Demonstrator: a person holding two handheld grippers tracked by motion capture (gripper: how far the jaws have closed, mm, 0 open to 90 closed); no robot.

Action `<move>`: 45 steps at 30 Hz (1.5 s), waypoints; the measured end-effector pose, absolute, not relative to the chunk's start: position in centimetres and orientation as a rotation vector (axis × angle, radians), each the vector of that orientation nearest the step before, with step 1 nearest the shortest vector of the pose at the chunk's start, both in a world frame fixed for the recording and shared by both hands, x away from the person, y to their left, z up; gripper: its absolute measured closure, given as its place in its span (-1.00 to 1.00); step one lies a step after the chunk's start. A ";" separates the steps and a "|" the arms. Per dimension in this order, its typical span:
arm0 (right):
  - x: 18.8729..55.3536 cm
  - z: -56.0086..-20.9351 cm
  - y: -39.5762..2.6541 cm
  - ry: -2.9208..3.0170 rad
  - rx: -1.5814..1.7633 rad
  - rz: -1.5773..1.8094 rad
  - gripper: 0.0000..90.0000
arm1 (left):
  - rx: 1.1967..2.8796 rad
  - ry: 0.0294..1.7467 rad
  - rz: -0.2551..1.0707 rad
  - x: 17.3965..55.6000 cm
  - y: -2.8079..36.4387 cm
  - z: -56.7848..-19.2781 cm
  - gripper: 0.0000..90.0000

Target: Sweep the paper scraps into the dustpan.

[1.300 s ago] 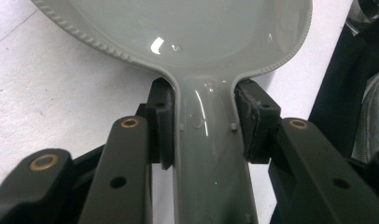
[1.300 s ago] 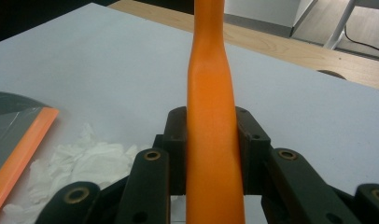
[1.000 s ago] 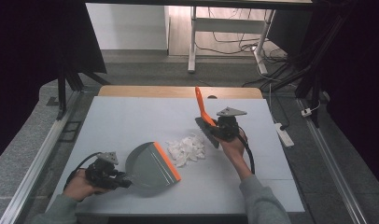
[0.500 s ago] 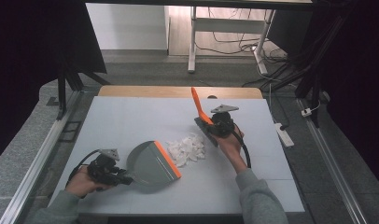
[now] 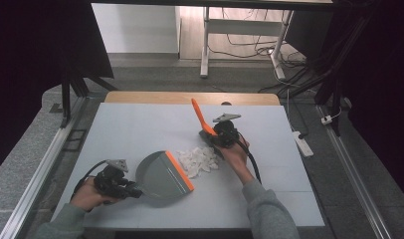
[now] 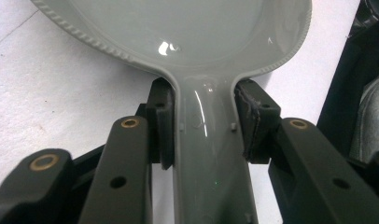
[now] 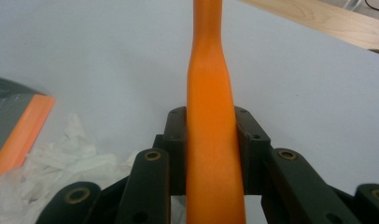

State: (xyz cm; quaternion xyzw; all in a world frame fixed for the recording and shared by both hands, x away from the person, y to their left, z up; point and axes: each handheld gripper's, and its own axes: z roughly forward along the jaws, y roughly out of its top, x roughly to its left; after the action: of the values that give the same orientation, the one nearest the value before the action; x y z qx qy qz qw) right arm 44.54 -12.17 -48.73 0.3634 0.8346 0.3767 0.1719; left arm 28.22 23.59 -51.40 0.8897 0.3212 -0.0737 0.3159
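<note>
A grey dustpan (image 5: 157, 175) with an orange lip (image 5: 179, 170) lies flat on the white table (image 5: 140, 124) at the near left. My left gripper (image 5: 132, 191) is shut on its handle, and in the left gripper view the pads (image 6: 162, 123) press both sides of the grey handle (image 6: 208, 158). A pile of white paper scraps (image 5: 199, 159) lies just right of the lip. My right gripper (image 5: 213, 134) is shut on an orange brush handle (image 5: 198, 114) that points up and away. The handle (image 7: 210, 93) sits between the pads, with scraps (image 7: 52, 163) at lower left.
A wooden strip (image 5: 190, 98) runs along the table's far edge. A white power strip (image 5: 303, 143) lies on the floor to the right. Metal rails flank the table. Bare tabletop lies at the far left and the near right.
My right gripper has moved left and toward the near side with the orange handle, closer to the scraps. The left gripper and the dustpan have stayed put.
</note>
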 end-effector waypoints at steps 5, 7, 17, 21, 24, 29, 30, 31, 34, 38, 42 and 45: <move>43.8 -48.8 -11.0 2.399 0.999 1.068 0.56 | 2.343 0.847 -0.193 28.2 23.5 -51.4 0.36; 43.5 -48.7 -10.6 2.414 0.995 1.091 0.56 | 2.343 0.848 -0.194 28.2 23.5 -51.4 0.36; 41.4 -48.8 -7.2 2.507 0.925 1.157 0.56 | 2.342 0.850 -0.194 28.1 23.5 -51.4 0.36; 40.1 -48.9 -5.3 2.558 0.863 1.189 0.56 | 2.341 0.850 -0.194 28.1 23.5 -51.4 0.36; 39.2 -48.6 -4.2 2.579 0.800 1.200 0.56 | 2.341 0.850 -0.195 28.1 23.5 -51.4 0.36; 38.7 -48.3 -3.8 2.593 0.789 1.239 0.56 | 2.341 0.851 -0.194 28.1 23.5 -51.4 0.36; 38.7 -48.3 -3.8 2.593 0.789 1.239 0.56 | 2.341 0.851 -0.194 28.1 23.5 -51.4 0.36; 38.5 -48.0 -4.0 2.586 0.784 1.260 0.56 | 2.341 0.851 -0.195 28.1 23.5 -51.4 0.36; 38.5 -47.1 -4.9 2.527 0.765 1.289 0.56 | 2.340 0.852 -0.195 28.1 23.5 -51.4 0.36; 39.3 -46.0 -7.0 2.445 0.829 1.291 0.56 | 2.339 0.853 -0.194 28.1 23.5 -51.4 0.36; 39.9 -45.7 -8.3 2.390 0.859 1.271 0.56 | 2.338 0.855 -0.192 28.1 23.4 -51.4 0.36; 40.8 -46.0 -9.3 2.366 0.902 1.247 0.56 | 2.338 0.855 -0.192 28.1 23.4 -51.4 0.36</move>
State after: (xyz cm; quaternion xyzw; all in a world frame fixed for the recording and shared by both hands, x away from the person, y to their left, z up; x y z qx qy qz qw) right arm 40.83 -9.25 -45.97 0.3156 0.8277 0.4361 0.1587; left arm 28.08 23.41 -51.40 0.8882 0.3247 -0.0730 0.3169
